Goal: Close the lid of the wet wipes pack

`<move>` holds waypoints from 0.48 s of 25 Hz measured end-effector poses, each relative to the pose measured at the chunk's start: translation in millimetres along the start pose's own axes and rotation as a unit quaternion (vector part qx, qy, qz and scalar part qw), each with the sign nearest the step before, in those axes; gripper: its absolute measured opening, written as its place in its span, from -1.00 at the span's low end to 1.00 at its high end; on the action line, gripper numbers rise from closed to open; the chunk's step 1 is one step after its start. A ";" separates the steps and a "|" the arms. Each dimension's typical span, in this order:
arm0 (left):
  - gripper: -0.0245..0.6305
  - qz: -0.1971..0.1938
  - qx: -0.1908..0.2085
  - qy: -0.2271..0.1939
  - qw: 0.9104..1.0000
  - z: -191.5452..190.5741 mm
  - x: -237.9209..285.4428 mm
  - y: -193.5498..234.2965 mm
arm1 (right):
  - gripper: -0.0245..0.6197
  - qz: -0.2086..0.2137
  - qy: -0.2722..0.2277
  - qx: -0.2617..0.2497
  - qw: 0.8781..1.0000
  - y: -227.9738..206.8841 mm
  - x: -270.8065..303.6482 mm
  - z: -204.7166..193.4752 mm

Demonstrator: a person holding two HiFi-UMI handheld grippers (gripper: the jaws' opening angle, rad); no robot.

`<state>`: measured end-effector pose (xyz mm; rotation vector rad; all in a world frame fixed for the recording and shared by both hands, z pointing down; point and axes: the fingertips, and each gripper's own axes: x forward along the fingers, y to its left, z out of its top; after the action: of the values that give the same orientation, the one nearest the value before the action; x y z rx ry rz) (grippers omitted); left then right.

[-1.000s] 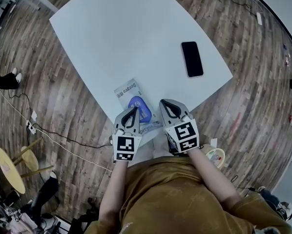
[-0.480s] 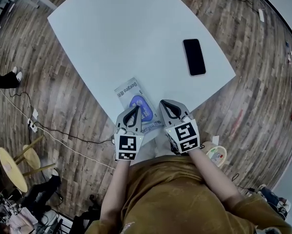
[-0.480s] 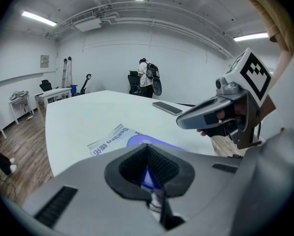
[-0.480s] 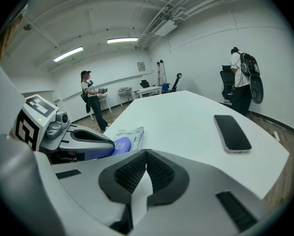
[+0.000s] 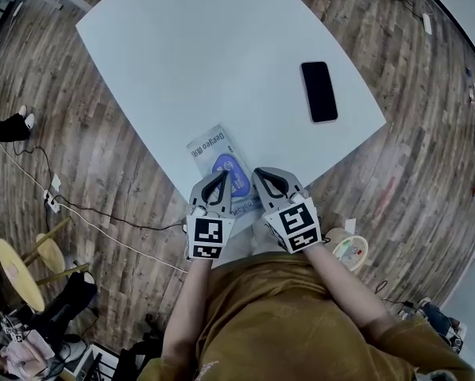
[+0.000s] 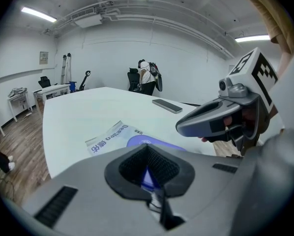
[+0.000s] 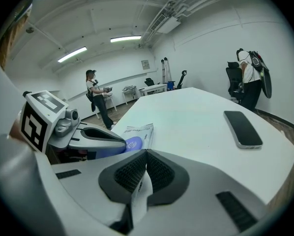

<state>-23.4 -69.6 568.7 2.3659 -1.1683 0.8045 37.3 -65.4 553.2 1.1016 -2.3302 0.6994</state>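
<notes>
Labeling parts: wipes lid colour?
Blue lid on white pack; head view clearest.

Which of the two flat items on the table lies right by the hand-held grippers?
The white wet wipes pack with the blue lid, at the table edge nearest the person; the black phone lies apart, to the right.

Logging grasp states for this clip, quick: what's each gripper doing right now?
Left gripper: closed on the near end of the wet wipes pack.
Right gripper: closed on that pack's white edge.
</notes>
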 end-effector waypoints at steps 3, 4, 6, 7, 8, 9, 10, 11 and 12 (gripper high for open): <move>-0.91 -0.005 -0.001 0.006 1.000 -1.5 1.9 0.3 | -0.90 0.021 0.002 -0.008 1.000 11.0 3.8 -1.5; -0.91 -0.005 0.000 0.006 1.000 -1.4 1.9 0.1 | -0.90 0.025 0.001 -0.011 1.000 13.7 4.8 -1.2; -0.91 -0.007 -0.001 0.006 1.000 -1.3 1.7 -0.1 | -0.90 0.033 0.000 -0.015 0.999 18.8 6.6 -0.9; -0.91 -0.008 -0.002 0.006 1.000 -1.6 1.9 -0.4 | -0.90 0.038 0.003 -0.016 0.999 21.6 7.3 -1.7; -0.91 -0.009 -0.003 0.005 1.000 -2.3 2.3 -1.1 | -0.90 0.043 0.006 -0.017 0.999 24.3 8.1 -3.1; -0.91 -0.010 -0.003 0.005 1.000 -3.0 2.8 -1.6 | -0.90 0.048 0.009 -0.019 0.999 26.5 9.0 -4.6; -0.91 -0.010 -0.004 0.005 1.000 -3.4 3.2 -1.8 | -0.90 0.051 0.012 -0.021 0.998 28.1 10.3 -6.1; -0.91 -0.010 -0.004 0.005 1.000 -3.5 3.6 -1.3 | -0.90 0.052 0.016 -0.024 0.998 29.3 11.9 -7.6; -0.91 -0.011 -0.004 0.005 1.000 -3.3 3.7 -0.5 | -0.90 0.053 0.021 -0.026 0.998 30.1 13.6 -9.3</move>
<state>-22.2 -69.6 573.6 2.3616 -1.1382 0.8020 7.2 -50.8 561.0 0.9383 -2.3715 0.6887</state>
